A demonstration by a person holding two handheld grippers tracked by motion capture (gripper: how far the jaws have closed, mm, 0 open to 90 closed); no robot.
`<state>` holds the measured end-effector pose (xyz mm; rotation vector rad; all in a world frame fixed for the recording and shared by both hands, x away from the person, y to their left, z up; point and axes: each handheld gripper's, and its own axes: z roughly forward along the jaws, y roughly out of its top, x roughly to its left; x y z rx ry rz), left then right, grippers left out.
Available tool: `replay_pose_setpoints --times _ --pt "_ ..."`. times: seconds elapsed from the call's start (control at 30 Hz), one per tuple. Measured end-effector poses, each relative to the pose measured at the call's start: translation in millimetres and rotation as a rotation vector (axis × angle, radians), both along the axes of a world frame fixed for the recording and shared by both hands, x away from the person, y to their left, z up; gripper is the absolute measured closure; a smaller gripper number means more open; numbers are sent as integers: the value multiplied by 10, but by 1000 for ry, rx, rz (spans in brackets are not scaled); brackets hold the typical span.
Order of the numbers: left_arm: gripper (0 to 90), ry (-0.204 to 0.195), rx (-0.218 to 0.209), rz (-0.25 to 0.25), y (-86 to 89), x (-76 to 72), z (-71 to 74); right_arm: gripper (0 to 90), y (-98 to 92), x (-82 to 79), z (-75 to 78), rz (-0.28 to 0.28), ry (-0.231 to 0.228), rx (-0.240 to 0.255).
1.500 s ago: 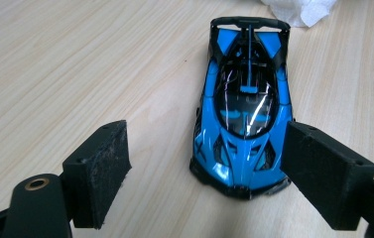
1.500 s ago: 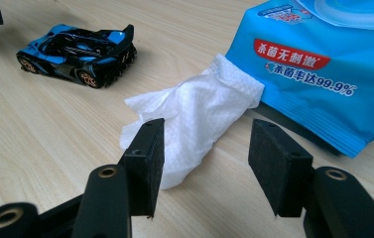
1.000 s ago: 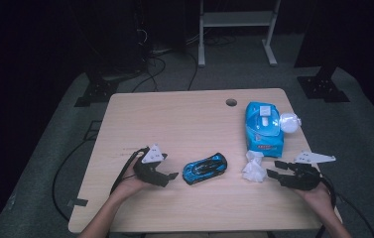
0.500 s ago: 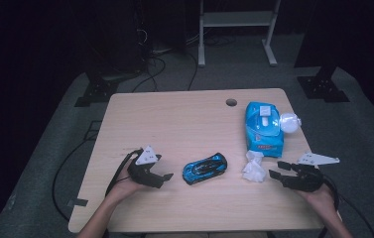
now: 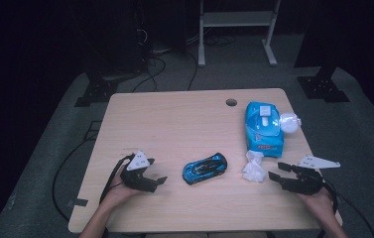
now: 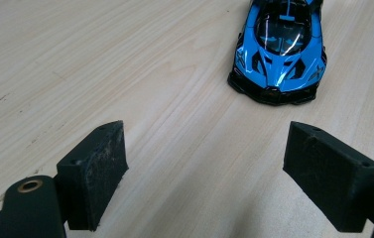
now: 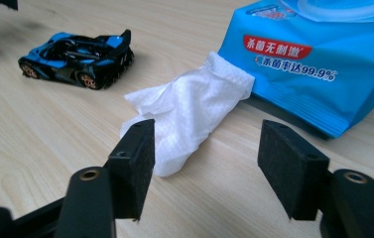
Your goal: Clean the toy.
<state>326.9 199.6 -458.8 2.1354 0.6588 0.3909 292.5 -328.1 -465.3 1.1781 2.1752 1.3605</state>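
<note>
A blue and black toy car [image 5: 204, 168] stands near the table's front middle. My left gripper [image 5: 157, 182] lies to its left with its jaws open and empty, pointing at the car's nose [image 6: 280, 49]. A crumpled white wipe [image 5: 254, 166] lies right of the car, against a blue wipes pack [image 5: 263, 128]. My right gripper [image 5: 275, 170] sits right of the wipe [image 7: 189, 111]. Its jaws have just been opening and stand apart. The wipe's near end lies just ahead of them and is not pressed. The car [image 7: 78, 52] shows farther off.
A white round object [image 5: 288, 121] rests against the pack's right side. A cable hole [image 5: 231, 102] sits near the wooden table's [image 5: 174, 119] far edge. Cables trail off the front edge by each hand. Stand legs and floor cables lie beyond the table.
My left gripper has slid left, away from the car. The right gripper's jaws stand wider apart than before. Car, wipe and pack have stayed put.
</note>
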Motion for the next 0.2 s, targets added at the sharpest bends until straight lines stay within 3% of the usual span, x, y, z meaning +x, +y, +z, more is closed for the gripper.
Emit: replay_pose_setpoints --times 0.1,0.2 --pt "161 -3 -15 11 13 -13 9 353 -7 -49 4 -16 -26 42" --pt "161 -21 -29 22 23 -23 19 350 -17 -54 -16 -18 -37 33"
